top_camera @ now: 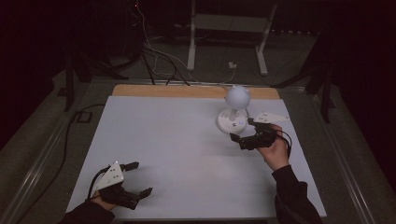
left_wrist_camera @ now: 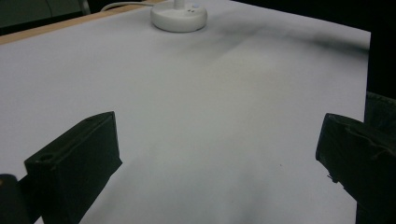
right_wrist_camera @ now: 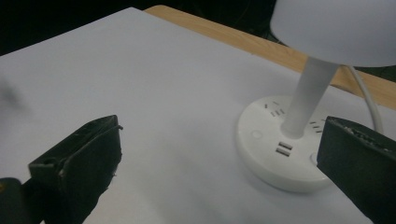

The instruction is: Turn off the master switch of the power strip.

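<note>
The small white desk lamp with a round plastic base, upright stem and dome shade (top_camera: 233, 114) stands on the white-covered table (top_camera: 177, 149) toward its far edge and nearer the right edge than the left, its stem vertical and its white cord running off over the far wooden strip. The right gripper (top_camera: 243, 135) is held just beside the lamp base on its near side, jaws apart and empty; in the right gripper view the base (right_wrist_camera: 280, 149) lies ahead and between the two jaw tips, closer to the right-hand jaw, with the stem (right_wrist_camera: 308, 98) rising just beyond and no contact visible. The left gripper (top_camera: 137, 178) rests near the table's near-left corner, jaws wide apart and holding nothing, with the lamp well apart from it toward the far right edge. The right hand (top_camera: 275, 151) is judged far better placed to act on the lamp; any closing would turn on centring the base or stem between the jaws.
</note>
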The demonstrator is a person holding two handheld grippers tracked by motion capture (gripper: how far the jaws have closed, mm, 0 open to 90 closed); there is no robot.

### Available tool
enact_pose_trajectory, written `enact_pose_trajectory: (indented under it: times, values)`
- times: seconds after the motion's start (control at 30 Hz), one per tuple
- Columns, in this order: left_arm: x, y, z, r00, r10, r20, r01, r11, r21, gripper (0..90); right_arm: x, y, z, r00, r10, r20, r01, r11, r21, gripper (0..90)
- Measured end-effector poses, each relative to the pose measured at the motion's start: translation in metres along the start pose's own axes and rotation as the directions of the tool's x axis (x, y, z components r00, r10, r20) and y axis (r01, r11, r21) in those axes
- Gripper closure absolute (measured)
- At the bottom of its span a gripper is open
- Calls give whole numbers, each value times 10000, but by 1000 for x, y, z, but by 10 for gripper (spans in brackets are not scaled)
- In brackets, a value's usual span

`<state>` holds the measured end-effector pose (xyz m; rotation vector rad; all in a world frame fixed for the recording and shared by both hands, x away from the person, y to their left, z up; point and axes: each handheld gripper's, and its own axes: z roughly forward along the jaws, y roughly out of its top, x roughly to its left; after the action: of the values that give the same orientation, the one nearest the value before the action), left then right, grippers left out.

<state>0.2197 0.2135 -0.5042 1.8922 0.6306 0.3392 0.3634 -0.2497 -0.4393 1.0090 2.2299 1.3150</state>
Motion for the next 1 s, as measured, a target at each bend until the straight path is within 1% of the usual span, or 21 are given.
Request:
enact_pose_trajectory:
  times: [0.3, 0.43, 0.47, 0.53, 0.6, 0.77, 0.87, 0.9, 0.93, 0.97, 1.0]
  values:
    - [0, 0, 0, 10000, -5, -3, 5, 10000, 10, 3, -18, -1, 9, 9986, 202, 485, -207, 9997, 111, 0]
    - [0, 0, 0, 10000, -26, 7, 26, 10000, 1, 3, -25, -2, 12, 9973, 363, 638, -372, 9992, 126, 0]
    - [0, 0, 0, 10000, -14, 5, 14, 10000, 8, 3, -25, -2, 12, 9973, 363, 638, -372, 9992, 126, 0]
    - [0, 0, 0, 10000, 0, 1, 0, 10000, 15, 3, -31, -1, 15, 9949, 583, 828, -602, 9980, 212, 12]
    - [0, 0, 0, 10000, -21, 5, 20, 10000, 18, 3, -33, -2, 17, 9940, 651, 884, -673, 9975, 223, 12]
    - [0, 0, 0, 10000, -42, 5, 42, 10000, 3, 3, -38, -1, 22, 9898, 600, 1289, -637, 9976, 251, 12]
    - [0, 0, 0, 10000, -8, 8, 8, 10000, 44, 3, -42, -2, 25, 9863, 788, 1451, -816, 9966, 132, 16]
    - [0, 0, 0, 10000, -8, 8, 8, 10000, 44, 3, -42, -2, 25, 9863, 788, 1451, -816, 9966, 132, 16]
    - [0, 0, 0, 10000, -19, 18, 19, 10000, 14, 3, -44, -3, 28, 9823, 887, 1647, -922, 9957, 134, 16]
    - [0, 0, 0, 10000, -19, 18, 19, 10000, 14, 3, -44, -3, 28, 9823, 887, 1647, -922, 9957, 134, 16]
    - [0, 0, 0, 10000, -24, 26, 24, 10000, 15, 3, -46, -4, 31, 9777, 1012, 1838, -1047, 9945, 94, 16]
